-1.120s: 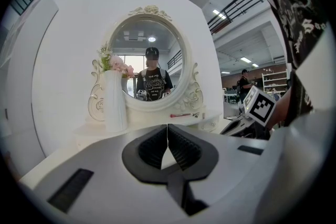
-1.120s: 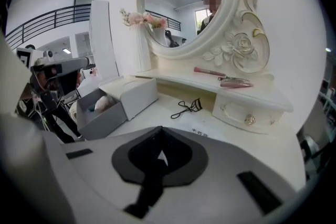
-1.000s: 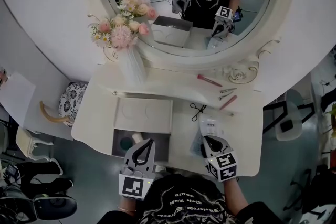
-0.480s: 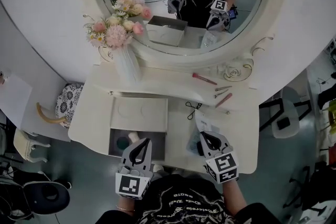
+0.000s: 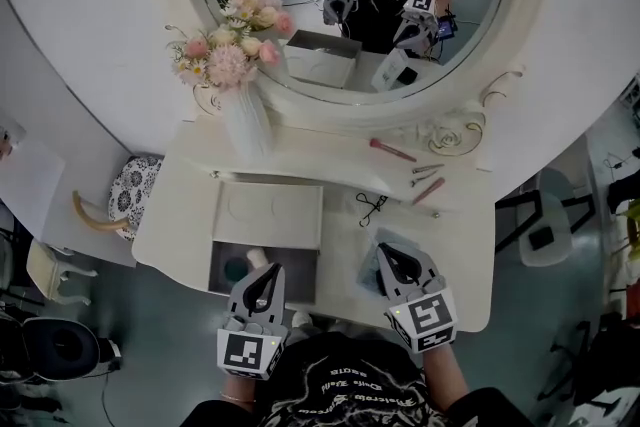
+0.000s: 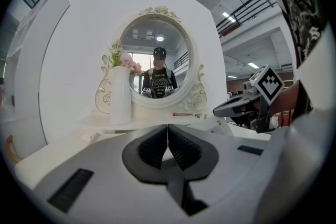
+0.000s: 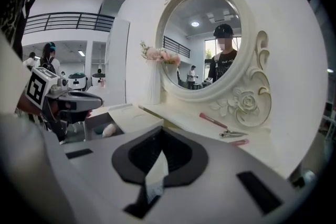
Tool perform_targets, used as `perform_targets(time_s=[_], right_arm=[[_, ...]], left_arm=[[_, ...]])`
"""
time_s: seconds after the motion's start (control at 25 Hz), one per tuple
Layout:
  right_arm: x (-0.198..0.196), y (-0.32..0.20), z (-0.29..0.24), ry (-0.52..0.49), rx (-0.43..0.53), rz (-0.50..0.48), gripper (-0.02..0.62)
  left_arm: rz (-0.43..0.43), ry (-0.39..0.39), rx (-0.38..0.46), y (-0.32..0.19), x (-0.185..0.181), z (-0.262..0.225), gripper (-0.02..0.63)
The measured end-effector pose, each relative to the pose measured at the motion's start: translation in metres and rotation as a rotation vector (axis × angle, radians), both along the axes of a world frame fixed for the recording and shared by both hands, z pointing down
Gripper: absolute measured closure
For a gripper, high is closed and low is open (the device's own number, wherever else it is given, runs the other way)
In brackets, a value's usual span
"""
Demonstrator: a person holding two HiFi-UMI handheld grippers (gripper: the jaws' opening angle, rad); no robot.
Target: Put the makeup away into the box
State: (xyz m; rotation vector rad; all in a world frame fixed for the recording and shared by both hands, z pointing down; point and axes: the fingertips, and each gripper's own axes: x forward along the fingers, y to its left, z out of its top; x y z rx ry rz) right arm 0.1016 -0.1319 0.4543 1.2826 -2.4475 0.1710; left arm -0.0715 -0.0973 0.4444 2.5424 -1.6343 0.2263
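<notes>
Right gripper [image 5: 386, 253] has risen, lifting the packet [image 7: 156, 174] off the counter [image 5: 455, 250].
Its fingers pinch the packet, right of the open box [image 5: 298, 263]; left gripper [image 6: 167, 134] fingers are pressed together, empty. We judge the carry into the box is next.

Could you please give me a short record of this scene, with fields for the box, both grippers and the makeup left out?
Box: box open, its lid lying behind it; a teal item and a pale item inside.
Left gripper: left gripper shut, nothing between the jaws.
Right gripper: right gripper shut on a thin white packet.
Left out: pink brush, eyelash curler, pink pencil.
</notes>
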Motion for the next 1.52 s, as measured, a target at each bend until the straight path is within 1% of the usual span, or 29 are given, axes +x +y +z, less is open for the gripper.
perform_targets(time_s=[0.12, 0.28, 0.44, 0.68, 0.84, 1.52], right_arm=[[-0.008, 0.001, -0.01, -0.004, 0.024, -0.029, 0.588], [-0.021, 0.001, -0.024, -0.011, 0.052, -0.072, 0.588], [-0.036, 0.001, -0.038, 0.005, 0.074, -0.119, 0.588], [-0.062, 0.009, -0.051, -0.007, 0.104, -0.219, 0.588], [-0.078, 0.012, -0.059, -0.021, 0.124, -0.274, 0.588], [-0.168, 0.042, -0.069, -0.065, 0.119, -0.586, 0.588]], left_arm=[[-0.008, 0.001, 0.007, 0.0, -0.002, -0.001, 0.589], [-0.037, -0.004, -0.003, 0.004, -0.008, -0.003, 0.589], [-0.061, -0.004, -0.006, 0.011, -0.016, -0.002, 0.589], [-0.102, -0.003, 0.004, 0.019, -0.031, -0.001, 0.589], [-0.146, -0.006, -0.003, 0.025, -0.042, -0.001, 0.589], [-0.334, -0.002, 0.002, 0.056, -0.097, 0.002, 0.589]])
